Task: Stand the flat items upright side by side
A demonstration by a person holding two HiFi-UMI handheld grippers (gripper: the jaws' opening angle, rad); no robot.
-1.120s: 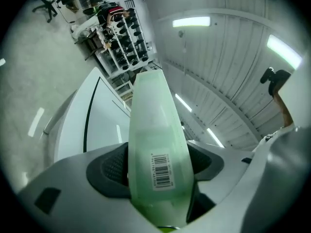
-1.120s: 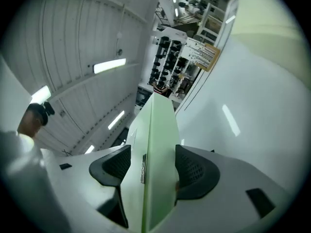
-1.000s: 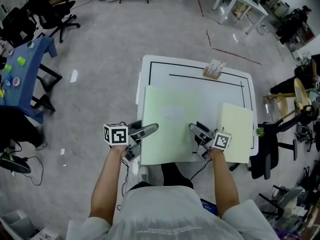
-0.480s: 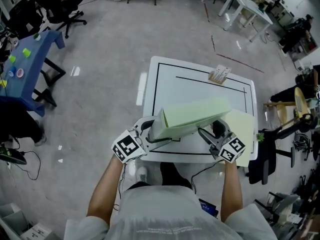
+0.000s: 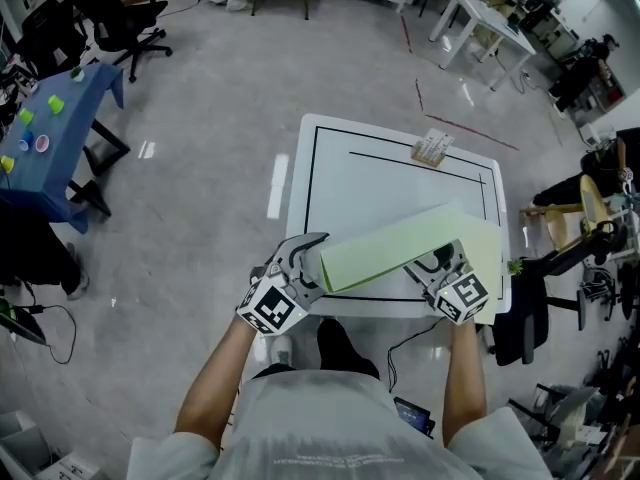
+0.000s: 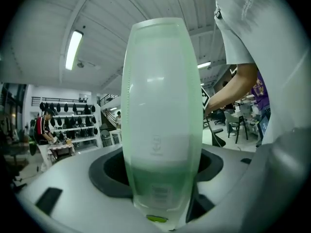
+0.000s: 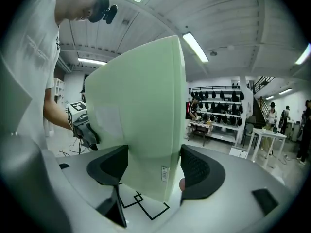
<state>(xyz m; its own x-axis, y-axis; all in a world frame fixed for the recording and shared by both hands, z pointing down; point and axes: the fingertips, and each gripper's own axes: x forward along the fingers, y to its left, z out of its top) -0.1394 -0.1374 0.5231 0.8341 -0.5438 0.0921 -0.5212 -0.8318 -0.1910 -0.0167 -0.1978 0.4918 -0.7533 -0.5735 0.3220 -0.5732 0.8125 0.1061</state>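
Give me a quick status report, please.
Left gripper clamped on green folder; right gripper, jaws opening, folder between them. Folder tipped up on edge over table. Yellow folder flat at right, beside right gripper.

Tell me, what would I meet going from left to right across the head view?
Blue table → left gripper, jaws closing with the green folder between them → green folder → right gripper, jaws opening with the same folder between them.

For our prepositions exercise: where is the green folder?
Head view: the green folder tilts up along the table's near edge, right end overlapping the cream folder.
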